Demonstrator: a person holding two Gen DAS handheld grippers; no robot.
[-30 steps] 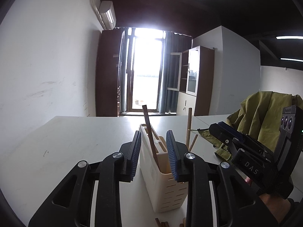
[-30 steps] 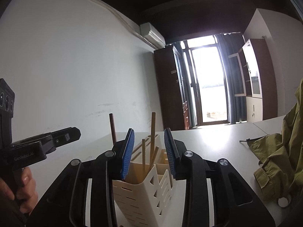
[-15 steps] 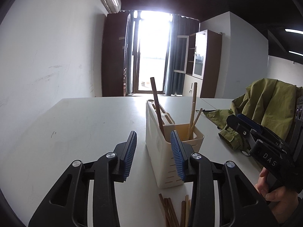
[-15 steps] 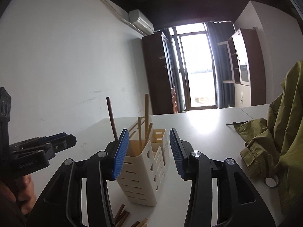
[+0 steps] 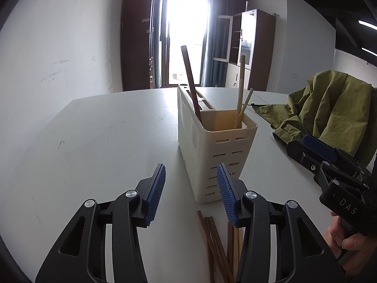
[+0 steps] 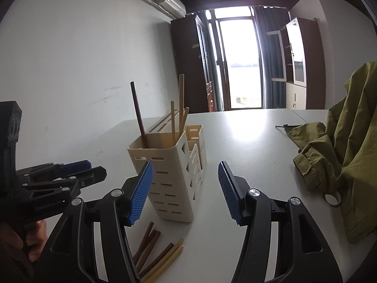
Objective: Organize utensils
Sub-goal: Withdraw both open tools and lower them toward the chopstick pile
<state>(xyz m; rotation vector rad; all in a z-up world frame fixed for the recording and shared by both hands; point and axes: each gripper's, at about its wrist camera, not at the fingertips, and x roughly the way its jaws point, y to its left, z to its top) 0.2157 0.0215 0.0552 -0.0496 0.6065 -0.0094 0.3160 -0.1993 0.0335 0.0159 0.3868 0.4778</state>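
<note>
Both grippers opening, empty; chopsticks [image 6: 155, 254] loose by holder [image 6: 174, 172], prob. untouched.

Your holder [image 5: 216, 146] looks matt cream plastic; chopsticks [image 6: 155, 252] beside it wood-like, dark and pale; table [image 5: 106, 141] smooth white; jacket [image 6: 341, 146] olive cloth.

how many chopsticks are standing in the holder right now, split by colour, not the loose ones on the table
dark brown chopsticks: 1
light chopsticks: 3
total standing in the holder: 4
</note>
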